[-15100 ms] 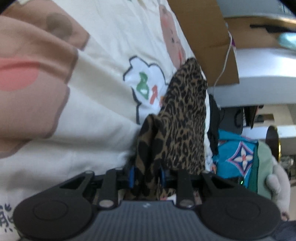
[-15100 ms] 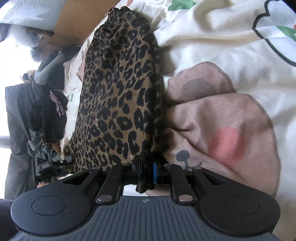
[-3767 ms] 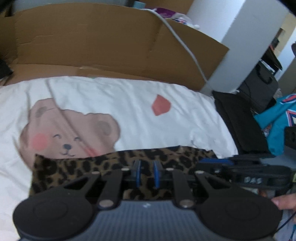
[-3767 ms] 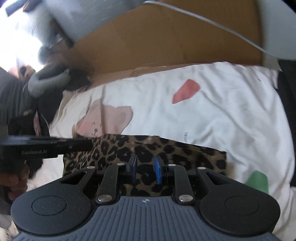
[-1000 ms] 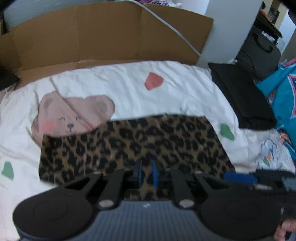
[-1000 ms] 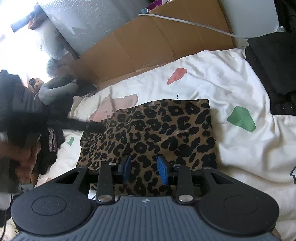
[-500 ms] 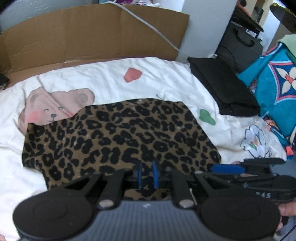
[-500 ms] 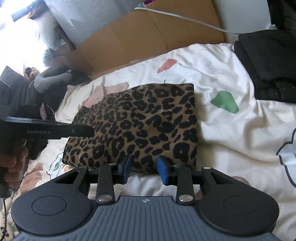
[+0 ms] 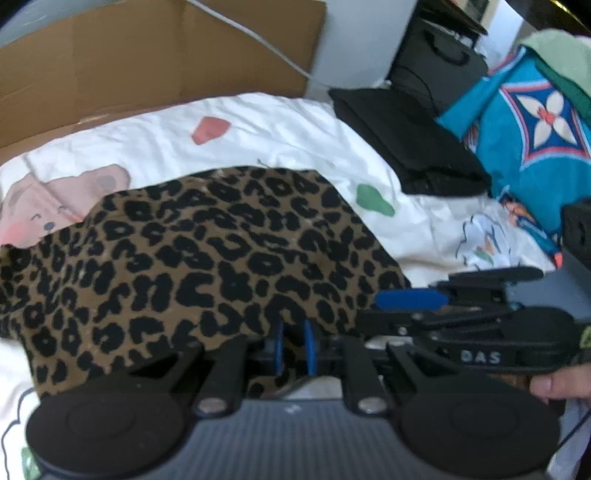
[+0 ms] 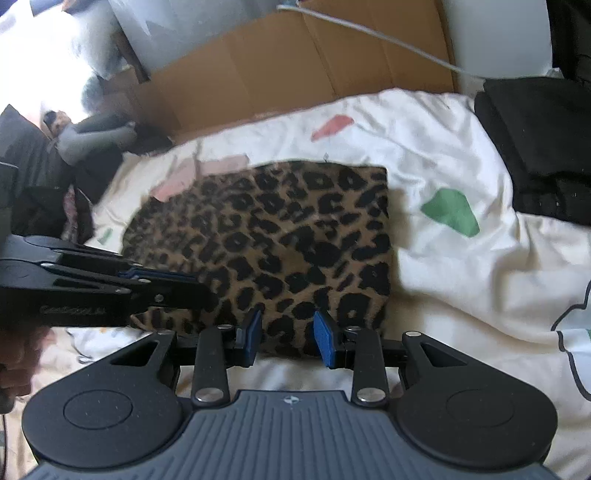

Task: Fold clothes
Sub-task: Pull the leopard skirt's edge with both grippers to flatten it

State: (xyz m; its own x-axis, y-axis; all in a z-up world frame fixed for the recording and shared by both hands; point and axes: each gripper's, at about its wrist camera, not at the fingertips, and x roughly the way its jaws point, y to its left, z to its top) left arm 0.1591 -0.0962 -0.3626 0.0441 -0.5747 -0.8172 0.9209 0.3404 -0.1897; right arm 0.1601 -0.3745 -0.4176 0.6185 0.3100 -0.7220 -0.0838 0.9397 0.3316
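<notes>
Where the near edge of the leopard-print garment (image 10: 288,236) meets the two tools, the left gripper (image 9: 294,345) has its blue pads drawn close together on a fold of the fabric, grasping it. The right gripper (image 10: 288,338) stands beside it with its jaws parted over the near hem; the cloth lies between the pads, untouched by them. A hand (image 9: 561,384) shows at the right margin of the left wrist view.

The garment lies folded into a rough rectangle on the white printed bedsheet (image 10: 461,280). Its right side is straight and square-cornered; its left side is rounded and rumpled and covers part of a pink bear print (image 9: 55,203). Open sheet remains to the right of the garment and beyond its far edge.

Further right, folded black clothing (image 9: 410,147) bounds that open sheet, with a turquoise patterned cloth (image 9: 524,122) beyond it. At the back, a cardboard sheet (image 10: 295,70) stands along the far edge of the bed, crossed by a white cable (image 10: 369,33).
</notes>
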